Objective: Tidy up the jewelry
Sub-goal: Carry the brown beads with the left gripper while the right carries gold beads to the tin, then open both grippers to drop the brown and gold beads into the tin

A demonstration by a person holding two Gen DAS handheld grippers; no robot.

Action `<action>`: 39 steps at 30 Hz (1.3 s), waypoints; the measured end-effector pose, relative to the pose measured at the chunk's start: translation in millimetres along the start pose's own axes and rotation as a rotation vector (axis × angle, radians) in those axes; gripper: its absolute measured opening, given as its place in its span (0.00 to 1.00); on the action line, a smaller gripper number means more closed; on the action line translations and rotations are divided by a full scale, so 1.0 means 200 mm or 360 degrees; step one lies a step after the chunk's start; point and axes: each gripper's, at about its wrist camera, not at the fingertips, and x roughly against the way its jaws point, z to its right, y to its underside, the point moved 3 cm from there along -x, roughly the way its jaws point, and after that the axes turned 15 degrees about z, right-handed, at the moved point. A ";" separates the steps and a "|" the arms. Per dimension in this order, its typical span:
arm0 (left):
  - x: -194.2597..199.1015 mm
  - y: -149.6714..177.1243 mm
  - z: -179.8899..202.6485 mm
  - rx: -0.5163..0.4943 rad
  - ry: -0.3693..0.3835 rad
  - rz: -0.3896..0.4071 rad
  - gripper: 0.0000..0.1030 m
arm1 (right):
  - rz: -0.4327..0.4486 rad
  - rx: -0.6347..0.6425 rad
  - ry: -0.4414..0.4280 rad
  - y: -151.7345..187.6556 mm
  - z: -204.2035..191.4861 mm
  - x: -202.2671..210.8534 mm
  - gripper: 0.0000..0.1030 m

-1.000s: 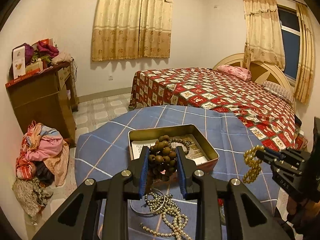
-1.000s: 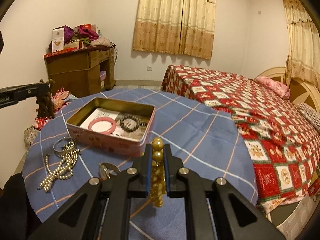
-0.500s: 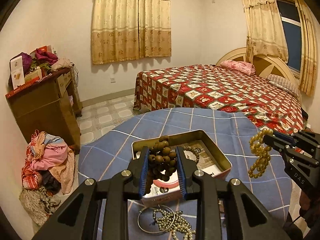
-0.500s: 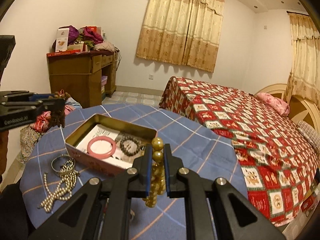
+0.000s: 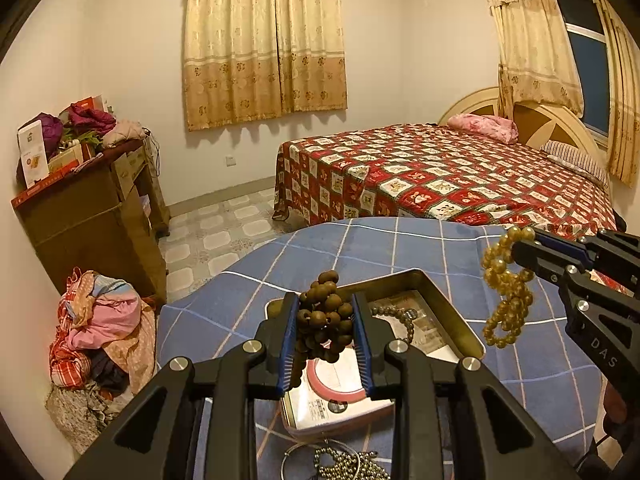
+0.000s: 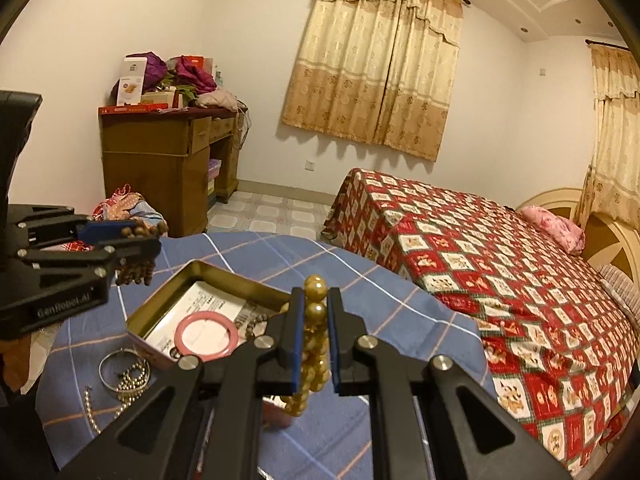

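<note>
A: Why are both strands hanging over the tin [image 5: 448, 304]?

B: Ready to drop in, I'd guess. The left tool [image 5: 325, 334] clamps the brown wooden bead strand [image 5: 322, 322]; the right tool [image 6: 314, 334] pinches the golden bead bracelet [image 6: 314, 344] above the tabletop [image 6: 400, 312].

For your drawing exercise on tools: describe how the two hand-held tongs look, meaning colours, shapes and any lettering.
Both tongs are matte black, with angular arms that have triangular cut-outs, silver round bolts at the joints and flat blue pads inside the fingers. The left tongs carry pale lettering on the side that seems to read "GenRobot.AI" in the right wrist view. The right tongs show "DAS" on the side in the left wrist view. No cables or sleeves show.
</note>
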 end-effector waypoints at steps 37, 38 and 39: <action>-0.36 0.11 -0.03 -0.0028 0.0000 -0.0155 0.26 | -0.0168 -0.0012 -0.0080 0.13 -0.13 -0.41 0.12; -0.36 0.12 -0.02 -0.0032 0.0003 -0.0159 0.26 | -0.0179 -0.0008 -0.0075 0.14 -0.13 -0.42 0.12; -0.37 0.12 -0.02 -0.0032 0.0004 -0.0161 0.26 | -0.0187 -0.0004 -0.0071 0.15 -0.13 -0.42 0.12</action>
